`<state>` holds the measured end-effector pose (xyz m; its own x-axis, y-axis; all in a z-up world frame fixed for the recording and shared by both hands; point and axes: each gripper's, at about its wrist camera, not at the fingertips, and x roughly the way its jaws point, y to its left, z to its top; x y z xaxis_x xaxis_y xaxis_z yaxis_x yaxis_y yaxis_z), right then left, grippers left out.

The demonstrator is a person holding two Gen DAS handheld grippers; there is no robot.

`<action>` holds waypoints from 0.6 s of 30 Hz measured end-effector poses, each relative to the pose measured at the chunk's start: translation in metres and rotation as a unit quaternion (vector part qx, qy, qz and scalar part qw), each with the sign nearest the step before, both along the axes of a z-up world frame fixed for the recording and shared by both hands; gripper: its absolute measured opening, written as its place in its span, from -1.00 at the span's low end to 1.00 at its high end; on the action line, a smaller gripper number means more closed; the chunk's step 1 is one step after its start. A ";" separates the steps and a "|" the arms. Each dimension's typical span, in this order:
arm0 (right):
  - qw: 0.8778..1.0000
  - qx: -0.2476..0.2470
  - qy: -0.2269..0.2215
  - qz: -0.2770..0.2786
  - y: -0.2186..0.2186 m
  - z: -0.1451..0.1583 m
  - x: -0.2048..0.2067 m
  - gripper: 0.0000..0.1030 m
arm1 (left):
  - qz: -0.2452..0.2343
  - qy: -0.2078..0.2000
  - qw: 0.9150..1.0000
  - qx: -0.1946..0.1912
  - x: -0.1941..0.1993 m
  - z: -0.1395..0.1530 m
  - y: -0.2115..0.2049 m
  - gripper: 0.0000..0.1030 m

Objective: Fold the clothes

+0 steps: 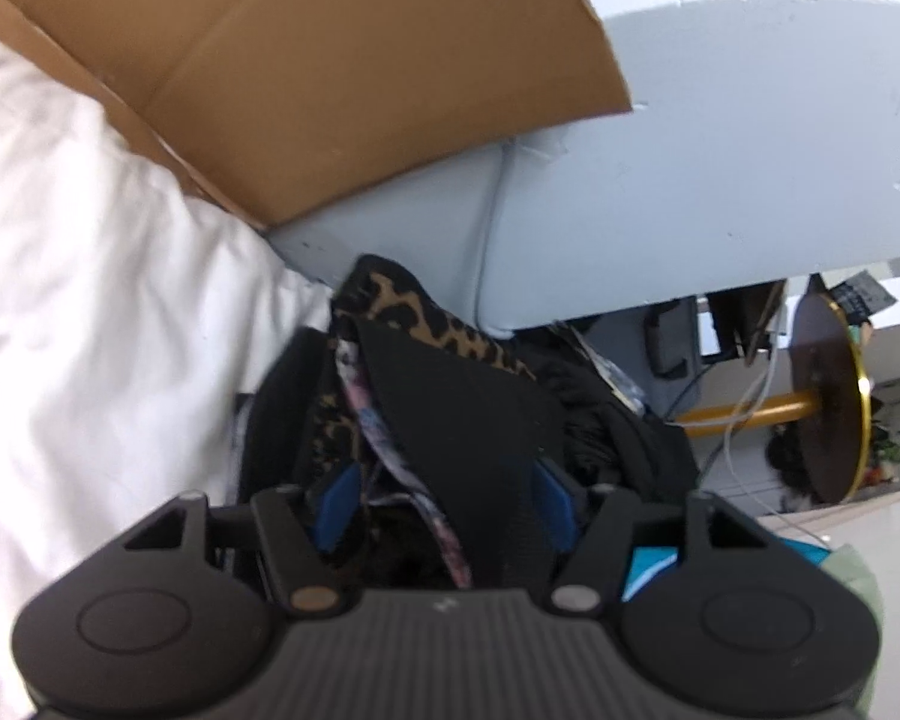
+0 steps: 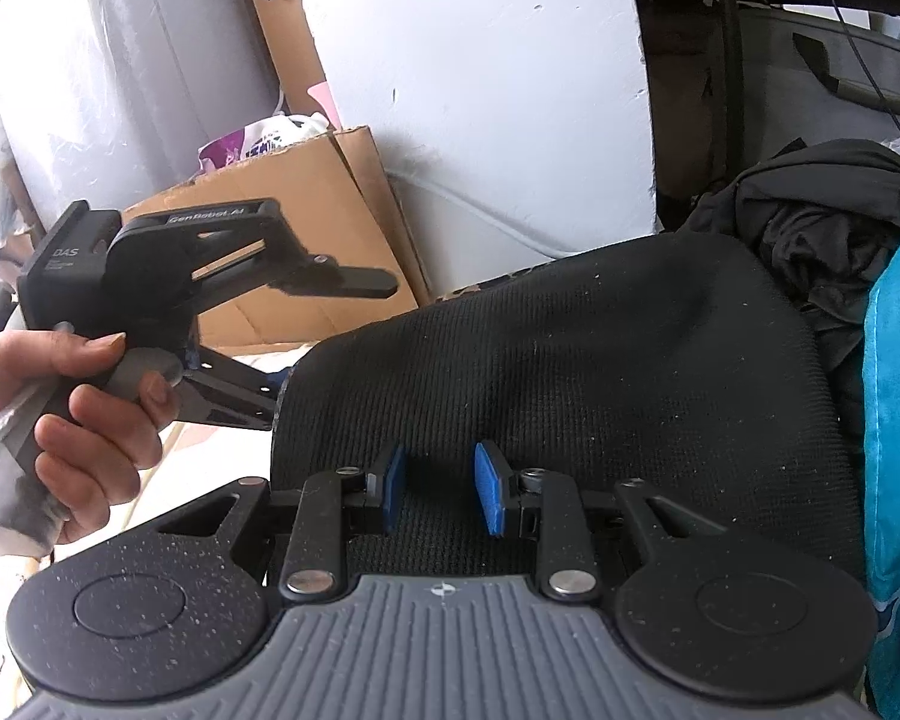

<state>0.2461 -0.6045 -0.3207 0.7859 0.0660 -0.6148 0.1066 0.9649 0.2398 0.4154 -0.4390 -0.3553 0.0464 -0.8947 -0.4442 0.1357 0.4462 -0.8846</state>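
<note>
Bedding (image 1: 78,276), white and softly rumpled, fills the space left of the left gripper (image 1: 444,504). Above and ahead of that gripper a cardboard box (image 1: 306,78) of plain brown corrugated board leans against a pale grey wall (image 1: 720,150); its inside cannot be seen from this side. In the right wrist view a second open cardboard carton (image 2: 306,216) stands ahead and to the left of the right gripper (image 2: 438,495), with a crumpled white and purple plastic bag (image 2: 258,141) poking out of its top.

Directly under and ahead of the right gripper lies a black garment (image 2: 570,360) of coarse ribbed knit, speckled with lint, spread in a broad rounded slab. To its right sits a heap of thin dark clothes (image 2: 822,222), and at the far right edge a glossy turquoise fabric (image 2: 894,390).

The left gripper's blue pads stand well apart, clamping nothing, though a black fold of cloth (image 1: 474,420), a leopard-print piece (image 1: 426,318) and a narrow floral strap (image 1: 390,450) lie between and just ahead of them. The right gripper's jaws are partly apart; the black knit lies between and beneath the blue pads, and whether they pinch it cannot be told.

A hand (image 2: 84,414) grips the left gripper's grey handle.
</note>
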 end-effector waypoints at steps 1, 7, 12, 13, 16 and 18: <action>1.000 -0.001 0.001 0.001 0.000 0.000 0.000 -0.41 | 0.001 0.005 1.000 -0.007 0.000 -0.001 -0.001 0.25; 1.000 -0.005 0.003 0.004 0.000 -0.002 0.001 -0.41 | 0.021 0.033 0.998 -0.056 0.011 -0.006 -0.010 0.21; 1.000 -0.007 0.003 0.006 0.000 -0.003 0.001 -0.41 | 0.034 0.021 0.997 -0.064 0.021 -0.001 -0.020 -0.32; 1.000 -0.006 0.003 0.006 0.000 -0.003 0.001 -0.41 | 0.033 0.010 0.998 -0.061 0.022 0.002 -0.020 -0.73; 1.000 -0.005 0.003 0.006 0.000 -0.003 0.001 -0.41 | 0.036 -0.027 0.998 -0.036 0.026 0.011 -0.020 -0.94; 1.000 -0.005 0.002 0.006 -0.001 -0.003 0.001 -0.41 | 0.046 -0.045 0.998 -0.025 0.030 0.016 -0.017 -0.94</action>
